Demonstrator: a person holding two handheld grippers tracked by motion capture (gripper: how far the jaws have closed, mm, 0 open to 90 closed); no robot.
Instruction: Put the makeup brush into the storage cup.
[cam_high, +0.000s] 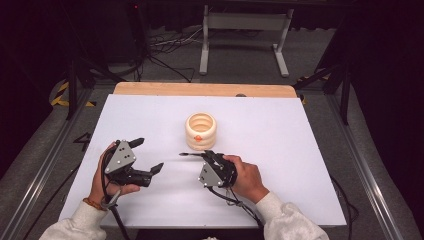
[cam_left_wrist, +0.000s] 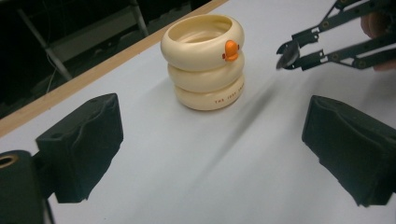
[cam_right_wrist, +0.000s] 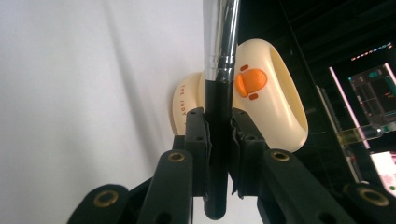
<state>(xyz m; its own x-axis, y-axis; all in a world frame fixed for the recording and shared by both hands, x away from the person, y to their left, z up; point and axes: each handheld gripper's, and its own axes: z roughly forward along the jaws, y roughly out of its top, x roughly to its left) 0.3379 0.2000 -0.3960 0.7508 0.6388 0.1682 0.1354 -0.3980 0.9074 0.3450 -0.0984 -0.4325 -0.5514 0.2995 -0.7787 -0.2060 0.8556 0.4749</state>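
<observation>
— White bench, cream ringed holder at centre frame?
— Yes. My right hand-held gripper clamps a brush just below it; my left hand-held gripper gapes empty, lower left.

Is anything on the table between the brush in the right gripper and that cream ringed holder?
Nothing visible. The right gripper is shut on the brush, and bare table lies between it and the cream holder. The left gripper stands open off to the side.
</observation>
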